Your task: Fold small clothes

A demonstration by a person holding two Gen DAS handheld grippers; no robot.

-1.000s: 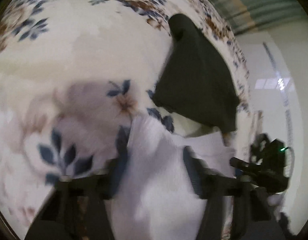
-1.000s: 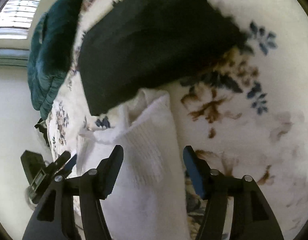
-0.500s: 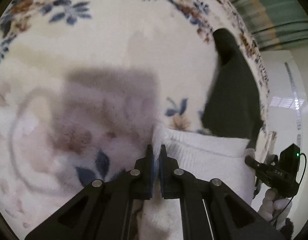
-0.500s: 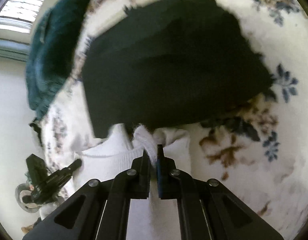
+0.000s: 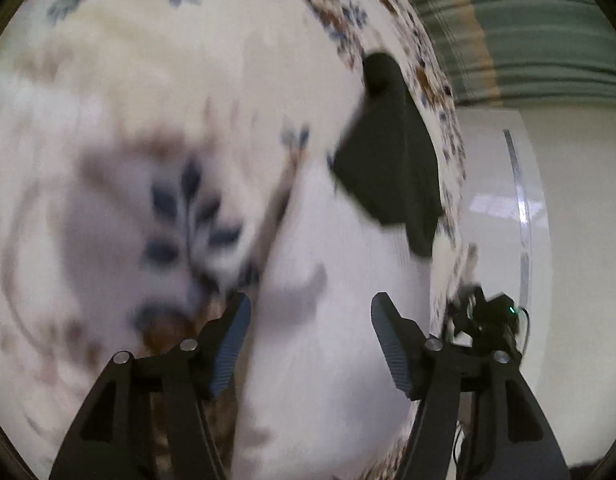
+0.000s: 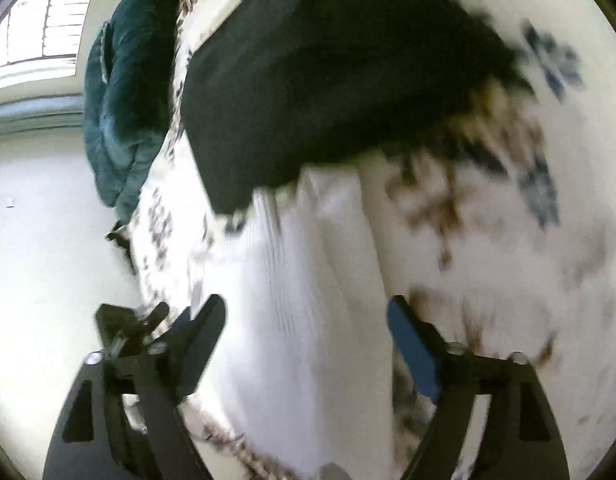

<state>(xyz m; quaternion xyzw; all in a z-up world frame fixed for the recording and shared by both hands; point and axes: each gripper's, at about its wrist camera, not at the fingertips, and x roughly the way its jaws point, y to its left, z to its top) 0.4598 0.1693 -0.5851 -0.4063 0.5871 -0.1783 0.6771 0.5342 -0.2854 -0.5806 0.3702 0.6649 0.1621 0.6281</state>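
Note:
A white knit garment lies on a floral blanket and runs under both grippers; it also shows in the right wrist view. My left gripper is open above it, empty. My right gripper is open above its other end, empty. A folded black garment lies just beyond the white one and overlaps its far edge; in the left wrist view the black garment sits at the upper right. Both views are motion-blurred.
A dark green cushion lies at the far end of the bed by a window. The bed edge drops to a pale floor on the right in the left wrist view. The other gripper shows there.
Half a second ago both grippers were shut on the white garment's edge. Now both are open and have let it go, and the garment lies flatter on the blanket.

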